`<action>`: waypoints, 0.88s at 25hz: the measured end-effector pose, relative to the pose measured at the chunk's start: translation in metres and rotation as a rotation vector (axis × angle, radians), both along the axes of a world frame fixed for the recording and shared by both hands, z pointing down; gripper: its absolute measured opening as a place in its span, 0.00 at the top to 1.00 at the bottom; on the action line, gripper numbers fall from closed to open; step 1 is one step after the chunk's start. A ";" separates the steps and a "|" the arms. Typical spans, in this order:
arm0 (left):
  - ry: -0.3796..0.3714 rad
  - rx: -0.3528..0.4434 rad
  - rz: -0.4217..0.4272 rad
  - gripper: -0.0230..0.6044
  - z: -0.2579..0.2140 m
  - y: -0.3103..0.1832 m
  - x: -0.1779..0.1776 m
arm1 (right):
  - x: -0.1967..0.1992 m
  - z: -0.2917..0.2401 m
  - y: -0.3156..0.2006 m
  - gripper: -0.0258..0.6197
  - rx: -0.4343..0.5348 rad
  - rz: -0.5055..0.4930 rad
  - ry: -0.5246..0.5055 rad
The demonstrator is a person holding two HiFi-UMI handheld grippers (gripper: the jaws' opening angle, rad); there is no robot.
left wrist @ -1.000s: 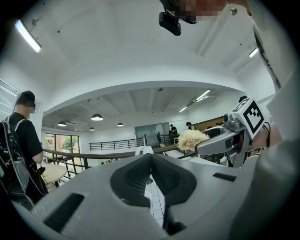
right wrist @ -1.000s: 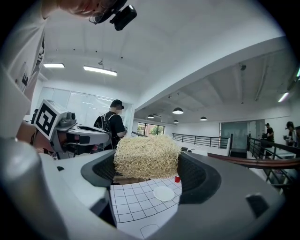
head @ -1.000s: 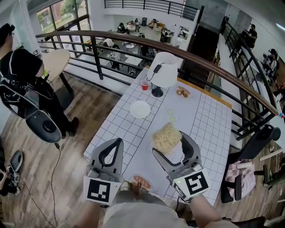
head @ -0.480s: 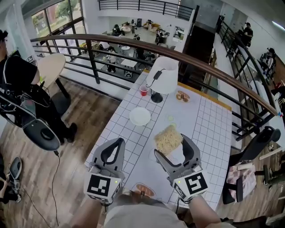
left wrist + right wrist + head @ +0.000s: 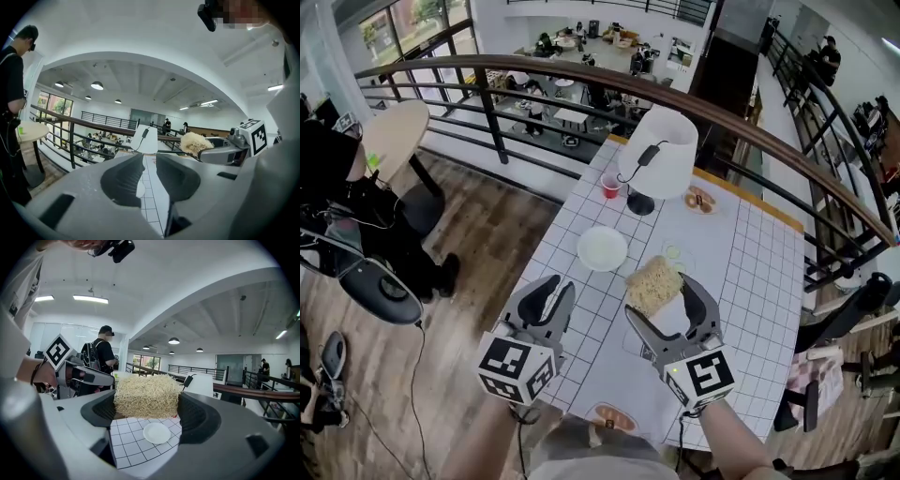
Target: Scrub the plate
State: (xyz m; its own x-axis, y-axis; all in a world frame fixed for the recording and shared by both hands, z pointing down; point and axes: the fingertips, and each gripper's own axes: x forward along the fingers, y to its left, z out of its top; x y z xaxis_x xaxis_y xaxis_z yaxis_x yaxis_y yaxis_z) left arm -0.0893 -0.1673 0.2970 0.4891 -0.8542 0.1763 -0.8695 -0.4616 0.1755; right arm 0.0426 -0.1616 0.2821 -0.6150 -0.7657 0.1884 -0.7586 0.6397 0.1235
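Note:
The white plate (image 5: 602, 247) lies empty on the white tiled table (image 5: 741, 281), and it also shows in the right gripper view as the plate (image 5: 156, 432). My right gripper (image 5: 662, 298) is shut on a straw-coloured loofah scrubber (image 5: 653, 283), just right of the plate and nearer to me. The scrubber (image 5: 146, 395) fills the gap between the right gripper's (image 5: 146, 405) jaws. My left gripper (image 5: 551, 292) hovers at the table's left edge, short of the plate. Its jaws have just been opening; a narrow gap at the left gripper (image 5: 149, 161) holds nothing.
A white lamp (image 5: 659, 155) stands beyond the plate, a red cup (image 5: 609, 186) to its left. A small dish with food (image 5: 700, 200) lies at the far right, another dish (image 5: 612, 417) at the near edge. A railing (image 5: 487, 112) runs behind the table.
Both grippers have moved forward over the table toward the plate. The left gripper's jaws went from shut to slightly apart. The right gripper keeps its hold on the scrubber.

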 end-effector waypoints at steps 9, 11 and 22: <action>0.089 -0.207 0.005 0.78 0.110 -0.080 -0.002 | -0.023 0.070 -0.078 0.34 -0.027 0.010 0.031; 0.093 -0.261 0.001 0.77 0.137 -0.093 -0.003 | -0.027 0.094 -0.093 0.34 -0.038 0.010 0.045; 0.130 -0.438 -0.001 0.76 0.255 -0.140 0.004 | -0.027 0.234 -0.159 0.34 -0.169 0.102 0.076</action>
